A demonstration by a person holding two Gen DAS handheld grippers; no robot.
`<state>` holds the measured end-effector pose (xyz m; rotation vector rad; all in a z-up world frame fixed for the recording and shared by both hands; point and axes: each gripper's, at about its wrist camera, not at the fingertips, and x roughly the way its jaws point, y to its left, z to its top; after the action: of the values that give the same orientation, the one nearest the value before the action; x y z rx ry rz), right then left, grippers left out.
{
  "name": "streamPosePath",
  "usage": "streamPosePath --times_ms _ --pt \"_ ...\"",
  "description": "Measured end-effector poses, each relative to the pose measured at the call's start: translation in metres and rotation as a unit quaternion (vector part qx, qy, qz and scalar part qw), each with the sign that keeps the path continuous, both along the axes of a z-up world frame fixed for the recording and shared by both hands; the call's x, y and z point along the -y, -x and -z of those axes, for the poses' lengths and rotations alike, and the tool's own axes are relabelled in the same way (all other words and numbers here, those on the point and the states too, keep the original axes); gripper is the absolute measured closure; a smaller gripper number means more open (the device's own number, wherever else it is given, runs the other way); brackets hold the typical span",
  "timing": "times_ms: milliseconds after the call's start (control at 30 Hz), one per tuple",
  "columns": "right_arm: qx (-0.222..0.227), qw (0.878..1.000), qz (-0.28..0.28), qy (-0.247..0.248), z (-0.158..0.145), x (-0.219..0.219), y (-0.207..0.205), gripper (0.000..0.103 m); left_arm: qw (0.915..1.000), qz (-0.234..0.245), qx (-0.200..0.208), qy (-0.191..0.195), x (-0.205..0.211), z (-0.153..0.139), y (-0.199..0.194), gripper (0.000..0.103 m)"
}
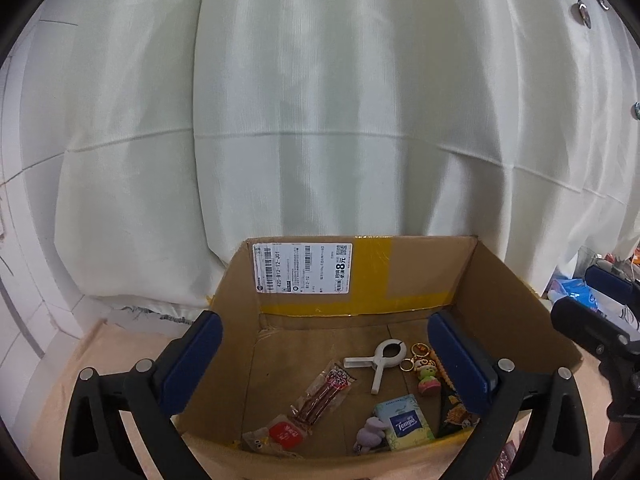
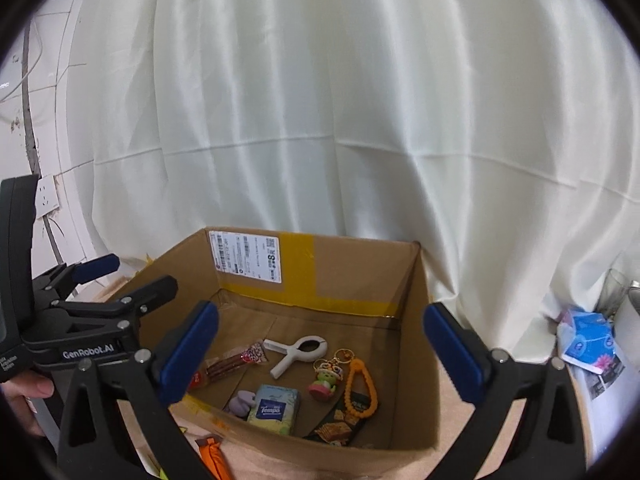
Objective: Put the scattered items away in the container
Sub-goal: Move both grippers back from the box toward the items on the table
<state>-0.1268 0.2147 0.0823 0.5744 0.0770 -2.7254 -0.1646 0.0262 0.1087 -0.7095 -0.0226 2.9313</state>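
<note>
Presently we find the left gripper (image 1: 325, 364) and right gripper (image 2: 321, 354) fully spread, empty, above the cardboard box (image 2: 362, 280); an orange packet (image 2: 214, 456) at seven o'clock outside risks being overlooked.

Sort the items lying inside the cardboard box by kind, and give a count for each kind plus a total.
Snack packets: 3, red-topped stick packet, red-label packet, dark cracker packet
Keychain charms: 2, green figurine, orange chain
Tissue packs: 1
White plastic clips: 1
Purple soft toys: 1
Total: 8
</note>
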Motion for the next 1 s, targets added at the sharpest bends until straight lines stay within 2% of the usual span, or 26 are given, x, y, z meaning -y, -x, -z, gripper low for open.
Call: streamPosePath --times_ms 133,333,433,533,833,1000 --pt "-0.020 1.000 0.001 0.002 -0.014 -0.005 -0.022 0.000 0.9998 0.000 -0.021 -0.008 0.008 -0.018 -0.028 0.000" --pt "-0.075 0.997 -0.002 0.025 -0.043 -0.016 -0.076 0.000 0.9987 -0.003 -0.050 -0.012 0.024 -0.036 -0.077 0.000" --pt "-0.064 0.997 -0.020 0.034 -0.047 -0.020 -0.092 0.000 0.9986 -0.004 -0.052 -0.010 0.032 -0.031 -0.099 0.000" --pt "-0.043 0.998 -0.031 0.026 -0.034 -0.019 -0.104 0.000 0.9990 -0.007 -0.042 -0.009 0.038 -0.013 -0.116 0.000" --pt "0.010 1.000 -0.015 0.014 0.035 -0.017 -0.118 0.000 0.9989 -0.017 -0.010 -0.042 0.058 0.059 -0.149 0.000" --pt "0.030 1.000 0.003 0.006 0.064 -0.023 -0.127 0.000 0.9996 -0.010 0.012 -0.025 0.055 0.093 -0.158 0.000"
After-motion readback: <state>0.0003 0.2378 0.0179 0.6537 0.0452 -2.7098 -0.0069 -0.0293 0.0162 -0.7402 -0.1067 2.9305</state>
